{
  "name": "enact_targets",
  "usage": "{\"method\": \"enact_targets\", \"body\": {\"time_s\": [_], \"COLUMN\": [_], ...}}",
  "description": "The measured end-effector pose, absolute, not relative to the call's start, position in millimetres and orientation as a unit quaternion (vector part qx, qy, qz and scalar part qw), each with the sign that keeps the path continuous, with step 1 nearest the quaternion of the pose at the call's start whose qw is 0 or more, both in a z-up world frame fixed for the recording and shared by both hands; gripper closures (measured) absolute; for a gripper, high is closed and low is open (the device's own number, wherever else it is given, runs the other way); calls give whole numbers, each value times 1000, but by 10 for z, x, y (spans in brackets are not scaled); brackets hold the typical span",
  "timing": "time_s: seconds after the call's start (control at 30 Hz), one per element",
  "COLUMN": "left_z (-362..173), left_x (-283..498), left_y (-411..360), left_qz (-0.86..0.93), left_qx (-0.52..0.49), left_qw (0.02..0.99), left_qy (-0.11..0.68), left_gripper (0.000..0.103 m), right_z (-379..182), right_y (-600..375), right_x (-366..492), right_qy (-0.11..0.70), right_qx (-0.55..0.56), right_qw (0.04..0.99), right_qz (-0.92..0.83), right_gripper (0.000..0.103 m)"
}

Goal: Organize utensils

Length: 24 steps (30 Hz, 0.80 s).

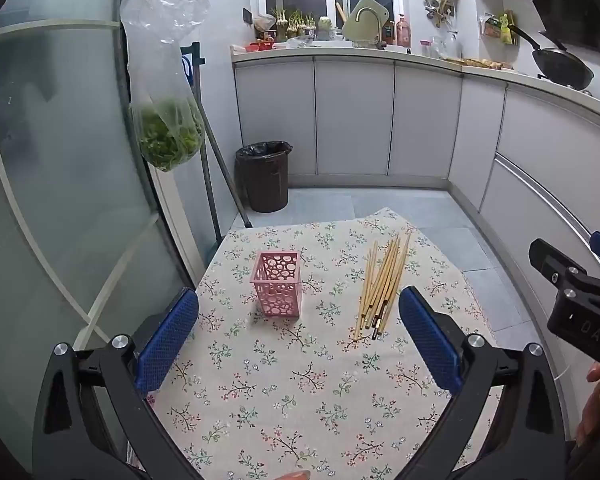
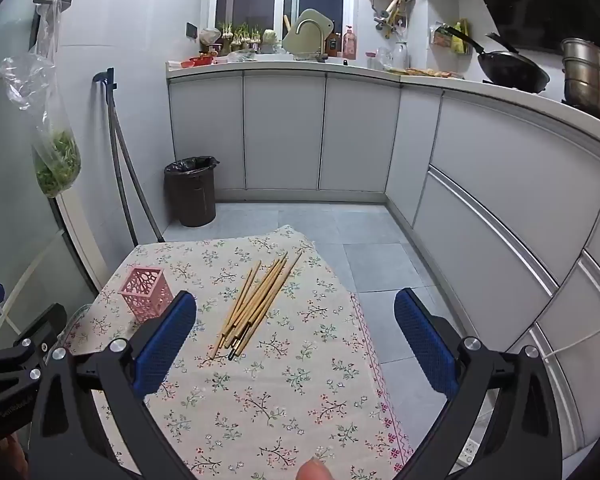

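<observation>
A pink perforated holder (image 1: 277,284) (image 2: 145,291) stands upright on the floral tablecloth (image 1: 300,380) (image 2: 284,380). To its right lies a loose bundle of several wooden chopsticks (image 1: 382,286) (image 2: 258,304), flat on the cloth and pointing away from me. My left gripper (image 1: 300,304) hangs open above the near part of the table, holder and chopsticks beyond its blue pads (image 1: 168,340). My right gripper (image 2: 296,308) is open too, nothing between its fingers, with the chopsticks just left of its middle. Each gripper shows at the edge of the other's view.
A black bin (image 1: 264,176) (image 2: 191,190) stands on the tiled floor past the table. Grey cabinets (image 1: 352,120) run along the back and right. A bag of greens (image 1: 166,140) hangs at the left by a glass door. The table's right edge drops to the floor (image 2: 380,264).
</observation>
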<state>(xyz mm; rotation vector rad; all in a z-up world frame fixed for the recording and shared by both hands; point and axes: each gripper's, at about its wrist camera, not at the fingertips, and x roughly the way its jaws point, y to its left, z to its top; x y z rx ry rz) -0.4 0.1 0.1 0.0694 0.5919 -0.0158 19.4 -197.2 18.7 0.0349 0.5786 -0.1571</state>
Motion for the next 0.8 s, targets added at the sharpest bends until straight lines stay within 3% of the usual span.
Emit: {"method": "enact_targets", "body": {"time_s": [0.8], "left_z": [60], "left_x": [-15], "left_y": [1], "left_qz": [-6], "left_qx": [25], "left_qw": [957], "left_qy": [289], "left_gripper": [7], "right_z": [264], "right_y": [-2052], "right_x": [151], "right_qy": [272], "right_qx": [28], "right_qw": [959], "right_qz": [-79], "right_gripper": [6]}}
